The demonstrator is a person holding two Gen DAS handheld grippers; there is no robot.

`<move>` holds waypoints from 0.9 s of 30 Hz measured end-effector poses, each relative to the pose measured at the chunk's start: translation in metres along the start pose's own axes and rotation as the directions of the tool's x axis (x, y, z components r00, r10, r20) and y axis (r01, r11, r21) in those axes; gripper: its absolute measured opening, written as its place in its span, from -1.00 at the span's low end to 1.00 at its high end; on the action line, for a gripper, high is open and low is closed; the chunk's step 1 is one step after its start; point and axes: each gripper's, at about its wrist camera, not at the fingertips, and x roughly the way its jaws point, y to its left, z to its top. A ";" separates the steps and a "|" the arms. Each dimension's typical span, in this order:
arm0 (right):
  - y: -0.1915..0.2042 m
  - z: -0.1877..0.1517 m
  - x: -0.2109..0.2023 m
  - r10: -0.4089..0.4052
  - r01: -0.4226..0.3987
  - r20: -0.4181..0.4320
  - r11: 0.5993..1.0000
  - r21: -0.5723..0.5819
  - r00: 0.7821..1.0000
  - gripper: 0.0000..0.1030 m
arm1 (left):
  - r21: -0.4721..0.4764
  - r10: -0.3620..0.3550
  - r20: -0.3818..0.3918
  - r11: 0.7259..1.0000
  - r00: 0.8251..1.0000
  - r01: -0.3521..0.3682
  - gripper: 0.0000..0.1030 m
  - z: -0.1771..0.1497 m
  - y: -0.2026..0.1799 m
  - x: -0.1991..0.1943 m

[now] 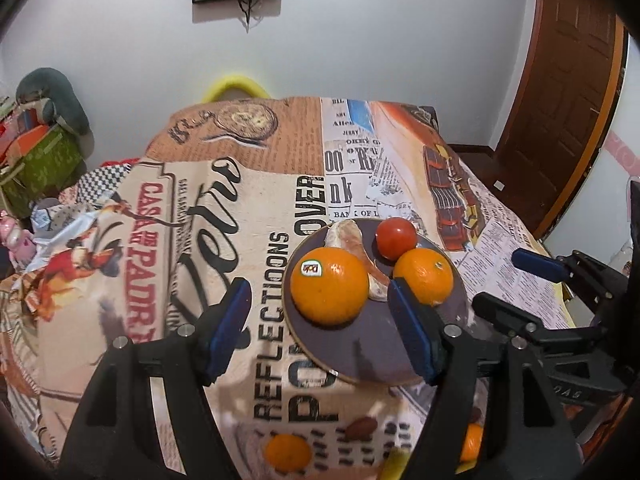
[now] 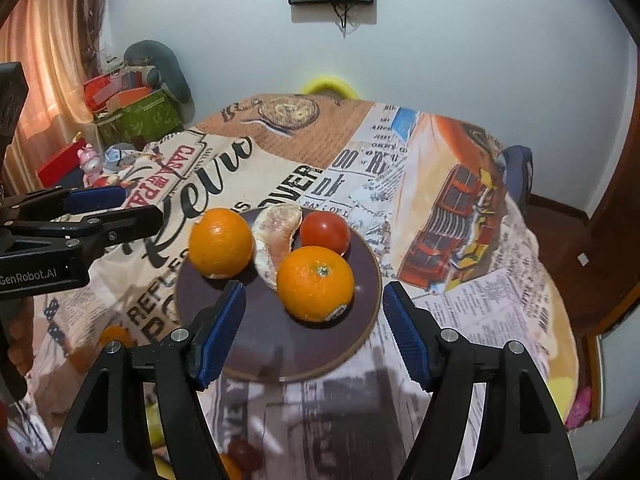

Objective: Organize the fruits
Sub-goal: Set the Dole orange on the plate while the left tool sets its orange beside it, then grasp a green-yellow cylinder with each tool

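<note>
A dark purple plate sits on the printed tablecloth. It holds two oranges, a red tomato and a peeled citrus piece. The right wrist view shows the same oranges, tomato and peeled piece. My left gripper hangs open above the plate's left side, holding nothing. My right gripper hangs open above the plate's near edge, also with nothing in it. Each gripper shows at the edge of the other's view: the right gripper, the left gripper.
Loose on the cloth near the front lie a small orange, a brown nut-like piece and another orange, partly hidden. A green box with clutter stands off the table's left. A yellow curved thing rises behind the far edge.
</note>
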 end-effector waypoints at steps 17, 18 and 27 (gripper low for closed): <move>0.030 -0.048 -0.072 -0.005 0.005 -0.003 0.999 -0.048 1.000 0.41 | 0.027 0.008 -0.008 1.000 1.000 -0.008 0.41 -0.067 -0.014 -0.079; 0.031 -0.051 -0.071 -0.003 0.003 -0.013 0.998 -0.055 1.000 0.41 | 0.027 0.006 -0.018 1.000 1.000 -0.005 0.41 -0.074 -0.015 -0.080; 0.047 -0.088 -0.062 0.056 -0.067 -0.124 0.994 -0.081 0.991 0.41 | 0.019 -0.015 -0.110 1.000 0.994 0.017 0.41 -0.122 -0.019 -0.072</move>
